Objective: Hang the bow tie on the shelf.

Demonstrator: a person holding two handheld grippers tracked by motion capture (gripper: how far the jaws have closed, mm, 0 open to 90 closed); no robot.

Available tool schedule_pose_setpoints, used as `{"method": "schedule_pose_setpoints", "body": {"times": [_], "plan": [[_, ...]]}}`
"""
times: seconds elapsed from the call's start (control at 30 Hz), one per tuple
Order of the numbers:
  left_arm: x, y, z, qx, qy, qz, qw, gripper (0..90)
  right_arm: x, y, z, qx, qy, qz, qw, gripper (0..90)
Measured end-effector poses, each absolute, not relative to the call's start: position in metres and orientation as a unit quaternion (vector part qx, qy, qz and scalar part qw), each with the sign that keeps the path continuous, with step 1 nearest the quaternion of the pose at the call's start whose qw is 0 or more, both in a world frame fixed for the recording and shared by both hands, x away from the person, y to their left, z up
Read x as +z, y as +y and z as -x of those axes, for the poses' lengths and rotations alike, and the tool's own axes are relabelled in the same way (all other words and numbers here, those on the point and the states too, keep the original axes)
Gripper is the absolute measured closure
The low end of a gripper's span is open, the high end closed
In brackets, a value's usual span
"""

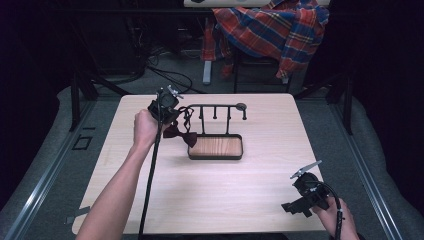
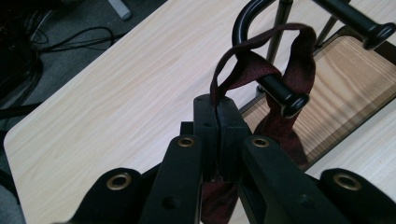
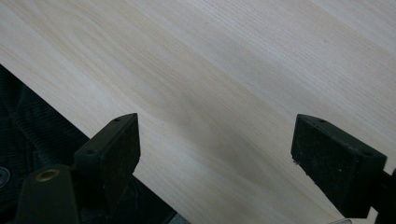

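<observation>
At the left of the high view, the person's left hand (image 1: 144,127) holds the left gripper (image 1: 167,111) up beside the left end of a black rack (image 1: 216,131). In the left gripper view its jaws are pressed together on the dark red strap (image 2: 254,65) of a bow tie (image 1: 180,134); the strap loops up over a knobbed peg (image 2: 282,95) of the rack and runs down behind it. The lower part of the strap disappears under the jaws, so its full run is hidden. In the high view the bow itself hangs just below the gripper, beside the rack's wooden base tray (image 1: 216,146); the gripper body covers where the strap meets the peg.

The rack stands near the middle of the pale wood table (image 1: 250,190), with several pegs along its top bar.

At the right, near the table's front corner, the right hand (image 1: 334,212) holds the right gripper (image 1: 292,207) low over the tabletop, the hand cut off by the frame edge. In the right gripper view its jaws stand wide apart with only bare wood between them.

Behind the table, a plaid shirt (image 1: 275,27) drapes over a chair, partly cut off at the top.
</observation>
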State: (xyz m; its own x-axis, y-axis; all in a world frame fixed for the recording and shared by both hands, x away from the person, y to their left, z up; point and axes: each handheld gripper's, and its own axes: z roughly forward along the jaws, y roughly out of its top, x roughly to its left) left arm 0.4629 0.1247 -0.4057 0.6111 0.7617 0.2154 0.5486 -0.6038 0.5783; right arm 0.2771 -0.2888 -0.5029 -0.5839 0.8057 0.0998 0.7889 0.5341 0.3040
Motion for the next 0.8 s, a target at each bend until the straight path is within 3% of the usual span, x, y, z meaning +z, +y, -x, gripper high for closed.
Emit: {"method": "schedule_pose_setpoints", "body": {"times": [0.53,0.8], "plan": [[-0.422,0.125,-0.467,0.218,0.386,-0.868,0.225,87.9,-0.504,-0.288,-0.277,0.163,0.875,-0.455,0.023,15.4],[-0.429,0.127,-0.466,0.215,0.389,-0.867,0.224,81.9,-0.504,-0.288,-0.277,0.163,0.875,-0.455,0.023,15.4]]}}
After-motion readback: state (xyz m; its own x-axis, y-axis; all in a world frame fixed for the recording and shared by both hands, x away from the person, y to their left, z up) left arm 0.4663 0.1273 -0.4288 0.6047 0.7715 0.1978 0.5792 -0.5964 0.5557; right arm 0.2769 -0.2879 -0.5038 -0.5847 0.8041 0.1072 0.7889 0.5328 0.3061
